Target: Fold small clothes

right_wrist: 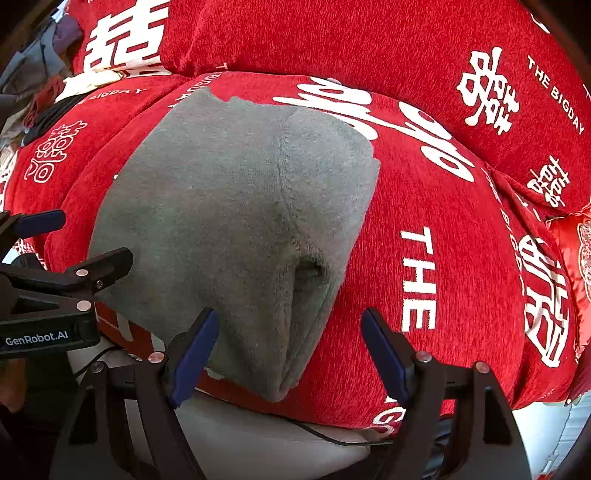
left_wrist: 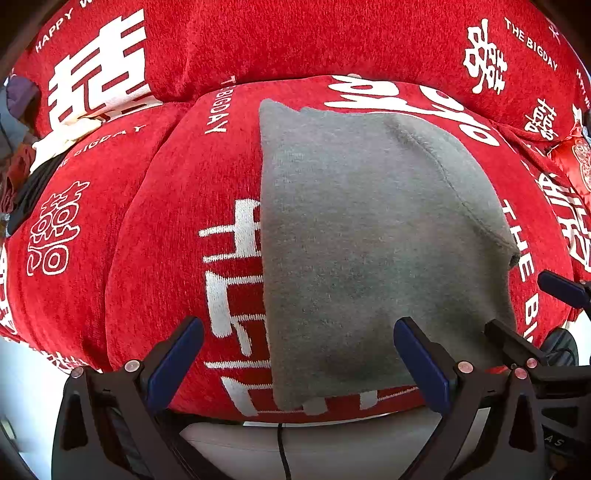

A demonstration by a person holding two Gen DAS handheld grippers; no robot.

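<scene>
A small grey knit garment (left_wrist: 362, 236) lies folded flat on a red sofa cushion (left_wrist: 177, 206) with white lettering. It also shows in the right wrist view (right_wrist: 236, 206), with a seam running down its right part. My left gripper (left_wrist: 299, 354) is open and empty, just above the garment's near edge. My right gripper (right_wrist: 290, 350) is open and empty at the garment's near right corner. The right gripper also shows at the right edge of the left wrist view (left_wrist: 524, 314). The left gripper shows at the left of the right wrist view (right_wrist: 74, 240).
The red back cushions (left_wrist: 295, 33) rise behind the seat. A pile of mixed clothes (right_wrist: 33, 74) lies at the far left. A red satin pillow (right_wrist: 576, 258) sits at the right. A black cable (left_wrist: 282, 450) hangs at the white sofa front.
</scene>
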